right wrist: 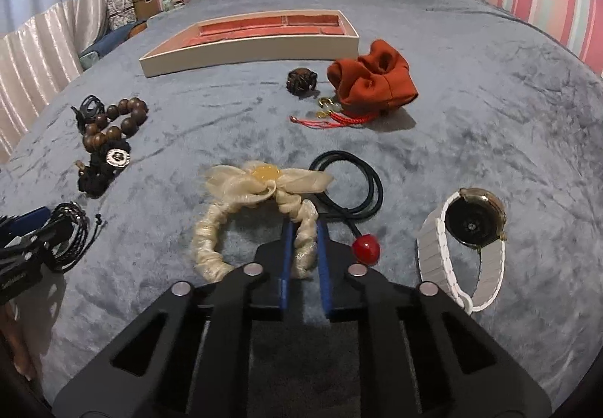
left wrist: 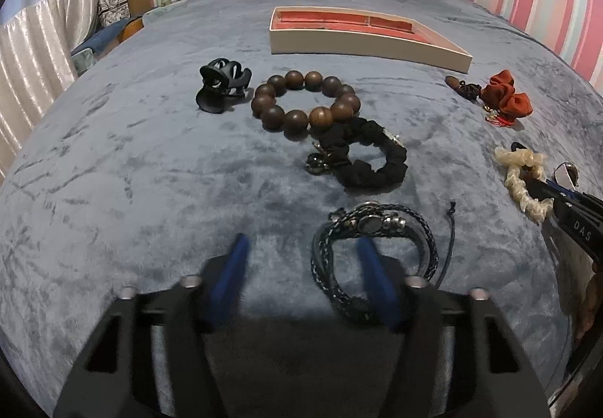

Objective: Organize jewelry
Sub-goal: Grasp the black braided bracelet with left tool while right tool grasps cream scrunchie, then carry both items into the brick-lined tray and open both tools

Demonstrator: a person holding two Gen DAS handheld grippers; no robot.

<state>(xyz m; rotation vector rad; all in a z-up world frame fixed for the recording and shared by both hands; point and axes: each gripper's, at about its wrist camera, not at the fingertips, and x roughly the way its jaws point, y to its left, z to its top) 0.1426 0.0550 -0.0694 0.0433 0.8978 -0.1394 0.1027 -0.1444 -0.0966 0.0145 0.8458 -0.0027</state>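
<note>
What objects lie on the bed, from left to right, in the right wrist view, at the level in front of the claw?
Braided black bracelet → cream scrunchie → black cord with red bead → white-band watch.

The left gripper [left wrist: 301,248] is positioned low over the blue velvet bedspread [left wrist: 113,173] with its blue fingers [left wrist: 233,275] spread wide, the right-hand finger passing through the loop of the braided bracelet [left wrist: 373,252] and the other resting on bare fabric. Beyond it lie the black scrunchie [left wrist: 369,158], the wooden bead bracelet [left wrist: 305,103] touching it, the black claw clip [left wrist: 222,86] just beside the beads, and the white tray with red lining [left wrist: 361,45] farther back. At the right edge, the right gripper [left wrist: 542,188] meets the cream scrunchie [left wrist: 524,180], with the rust scrunchie [left wrist: 507,96] beyond.
</note>
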